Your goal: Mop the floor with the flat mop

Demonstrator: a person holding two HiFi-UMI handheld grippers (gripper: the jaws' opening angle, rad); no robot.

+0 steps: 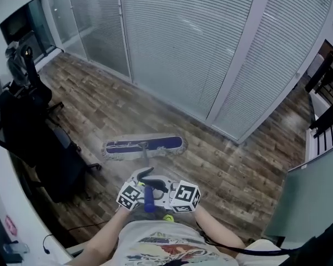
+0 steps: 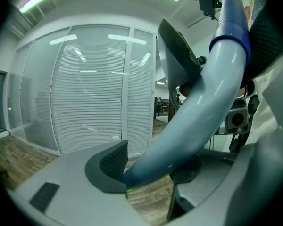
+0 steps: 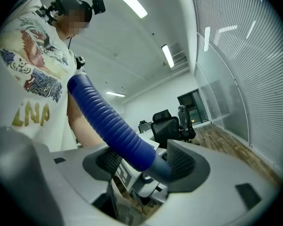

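On the plank floor (image 1: 241,173), the flat mop head (image 1: 144,146) lies flat, just beyond the person. The left gripper (image 2: 153,166) has its jaws closed on the pale mop handle (image 2: 198,107). The right gripper (image 3: 141,161) has its jaws closed on the ribbed blue grip (image 3: 108,121) at the near end. A black office chair (image 1: 33,132) stands left of the mop head, apart from it. A glass partition (image 1: 177,43) with blinds bounds the far side.
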